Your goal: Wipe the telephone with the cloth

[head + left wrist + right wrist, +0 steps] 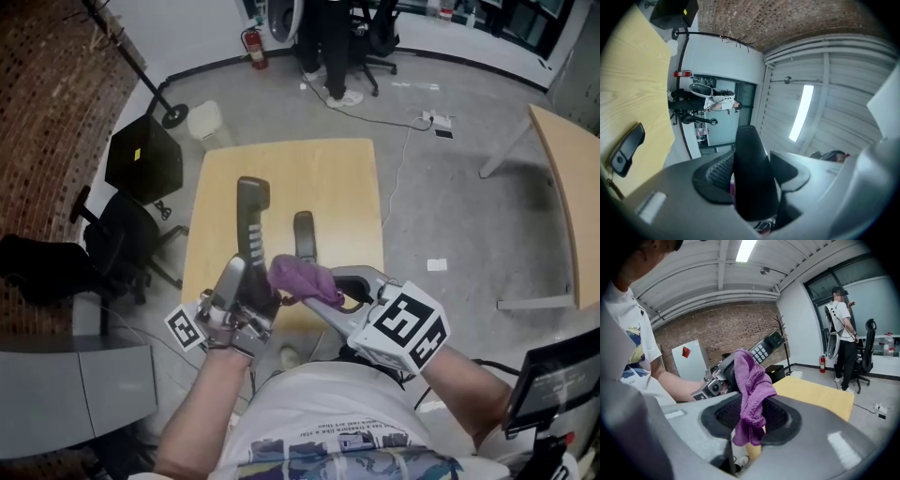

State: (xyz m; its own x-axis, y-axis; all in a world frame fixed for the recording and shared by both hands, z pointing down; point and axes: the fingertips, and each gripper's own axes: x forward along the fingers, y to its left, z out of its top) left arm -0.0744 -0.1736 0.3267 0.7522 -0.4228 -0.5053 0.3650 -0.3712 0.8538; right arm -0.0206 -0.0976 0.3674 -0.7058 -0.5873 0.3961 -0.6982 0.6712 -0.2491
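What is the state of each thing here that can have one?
Telephone handset: lifted off the table, tilted up.
Purple cloth: bunched, close beside the handset.
Left gripper: shut on the handset.
Right gripper: shut on the cloth.
Dark piece on the table: lying flat, untouched.

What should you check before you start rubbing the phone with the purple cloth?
1. Left gripper clamped on the handset: ok.
2. Right gripper pinching the purple cloth: ok, with a loose end hanging below the jaws.
3. Keypad turned toward the cloth: ok.
4. Handset lifted off the table: ok, it is held up at a tilt.
5. Cloth already touching the handset: cannot tell. They are close together, but no view shows them touching.
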